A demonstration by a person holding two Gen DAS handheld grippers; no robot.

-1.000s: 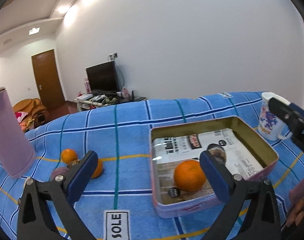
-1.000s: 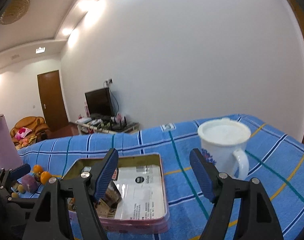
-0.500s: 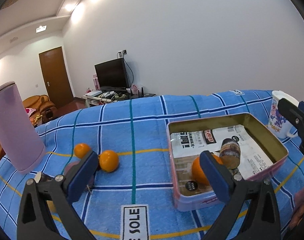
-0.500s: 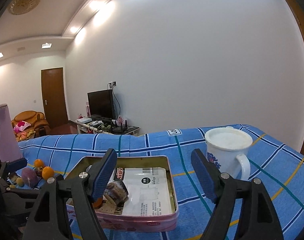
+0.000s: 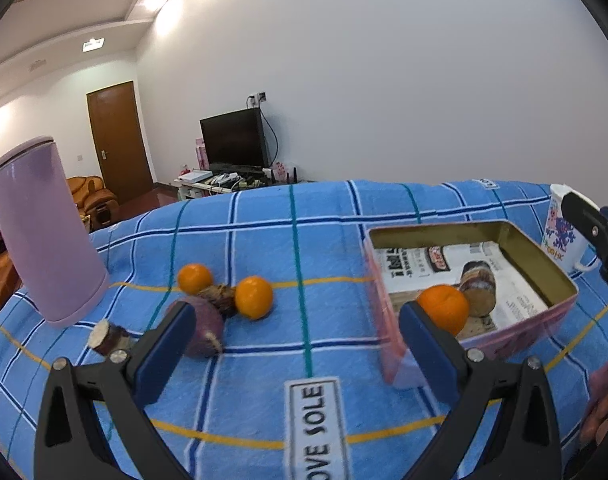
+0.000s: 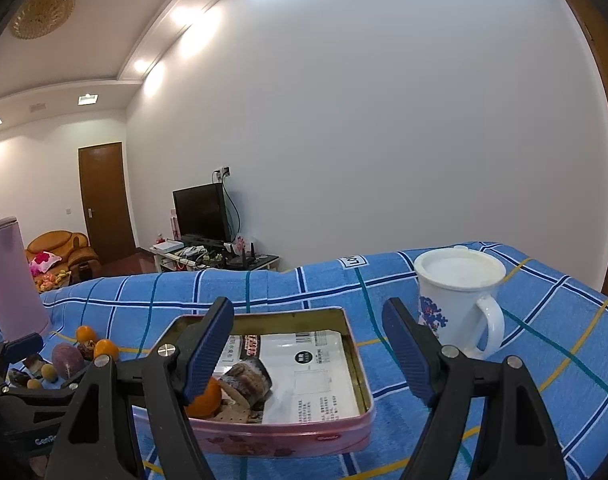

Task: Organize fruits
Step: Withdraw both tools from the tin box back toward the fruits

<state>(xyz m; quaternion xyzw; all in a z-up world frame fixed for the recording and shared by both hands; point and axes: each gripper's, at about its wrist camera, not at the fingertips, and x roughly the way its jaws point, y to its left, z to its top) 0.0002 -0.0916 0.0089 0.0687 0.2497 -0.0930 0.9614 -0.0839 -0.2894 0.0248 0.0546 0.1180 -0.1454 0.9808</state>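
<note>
- Count: one orange (image 5: 443, 309) in the pink tin (image 5: 551, 312), beside one brown cut piece (image 5: 479, 288).
- Two oranges (image 5: 254, 297) and one purple fruit (image 5: 202, 326) on the blue checked cloth (image 5: 304, 240).
- My left gripper (image 5: 292, 344): jaws apart, empty.
- My right gripper (image 6: 307, 348): jaws apart, empty, over tin.

Left gripper (image 5: 296, 336) swung left off tin (image 5: 551, 276); purple fruit (image 5: 202, 326) now near left jaw.

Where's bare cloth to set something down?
Free: the strip between the loose orange and the tin; also behind both, toward the far edge. Crowded: the fruit cluster by the purple tumbler, and between tin and mug.
</note>
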